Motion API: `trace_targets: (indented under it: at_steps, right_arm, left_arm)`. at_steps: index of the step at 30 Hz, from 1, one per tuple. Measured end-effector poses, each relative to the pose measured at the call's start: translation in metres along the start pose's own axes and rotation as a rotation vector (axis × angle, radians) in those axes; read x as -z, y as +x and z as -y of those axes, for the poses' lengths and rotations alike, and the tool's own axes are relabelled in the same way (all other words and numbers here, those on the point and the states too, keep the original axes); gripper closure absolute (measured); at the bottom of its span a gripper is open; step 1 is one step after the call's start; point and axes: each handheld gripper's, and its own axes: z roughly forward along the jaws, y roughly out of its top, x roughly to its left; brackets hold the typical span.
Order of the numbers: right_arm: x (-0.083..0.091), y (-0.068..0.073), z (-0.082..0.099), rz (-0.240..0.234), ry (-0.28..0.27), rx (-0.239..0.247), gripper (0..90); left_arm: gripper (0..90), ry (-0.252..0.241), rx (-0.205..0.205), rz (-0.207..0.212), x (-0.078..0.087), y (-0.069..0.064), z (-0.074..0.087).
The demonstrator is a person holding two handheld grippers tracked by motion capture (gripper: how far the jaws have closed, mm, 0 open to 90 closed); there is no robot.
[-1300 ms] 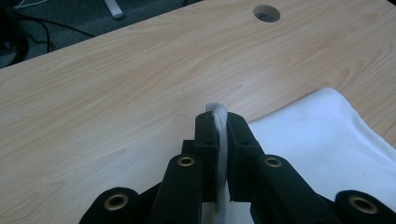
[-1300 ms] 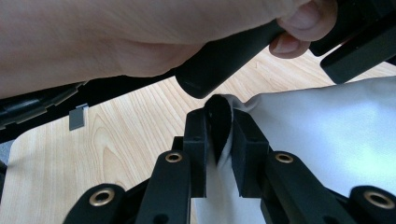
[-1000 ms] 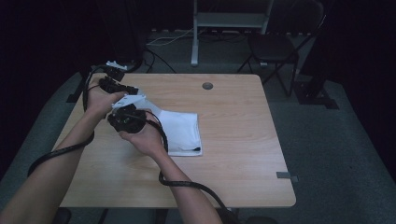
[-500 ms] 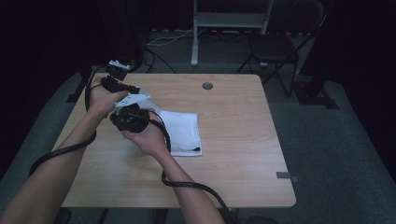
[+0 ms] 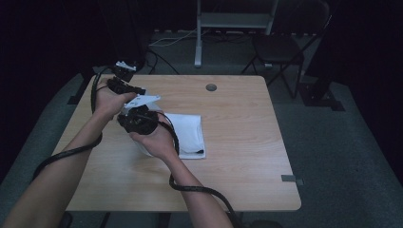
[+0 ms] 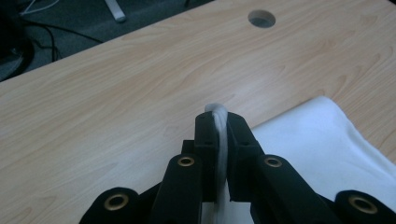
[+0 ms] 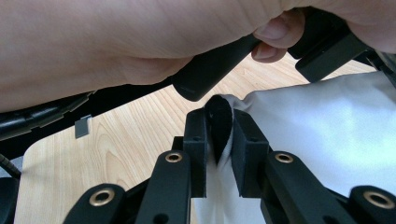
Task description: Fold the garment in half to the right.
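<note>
- Nothing has clearly moved since the earlier frames: both hands stay at the same place over the left part of the surface [image 5: 247, 142], and the white cloth [image 5: 187, 133] lies as it did.
- From the high view, the left gripper [image 5: 124, 85] is near the far left edge, and the right gripper [image 5: 140, 118] is just beside it, closer to the person.
- In the left gripper view, the left gripper [image 6: 218, 140] has its fingers pressed on a thin fold of the white cloth [image 6: 327, 140], which stands up between them.
- In the right gripper view, the right gripper [image 7: 219, 135] also pinches a bunched edge of the white cloth [image 7: 327, 130] between its fingers.
- The rest of the cloth lies folded on the wooden surface, a little left of the middle, with one end lifted toward the grippers.
- A round hole [image 5: 211, 87] is in the surface near the far edge, apart from the cloth.
</note>
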Motion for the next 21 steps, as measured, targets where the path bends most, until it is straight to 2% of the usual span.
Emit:
trace_targets:
  at_steps: [21]
  right_arm:
    - [0.019,-0.012,0.009,0.018,-0.014,-0.016,78.2]
  left_arm:
    - [84.7,0.012,0.004,-0.003,-0.011,-0.011,-0.005]
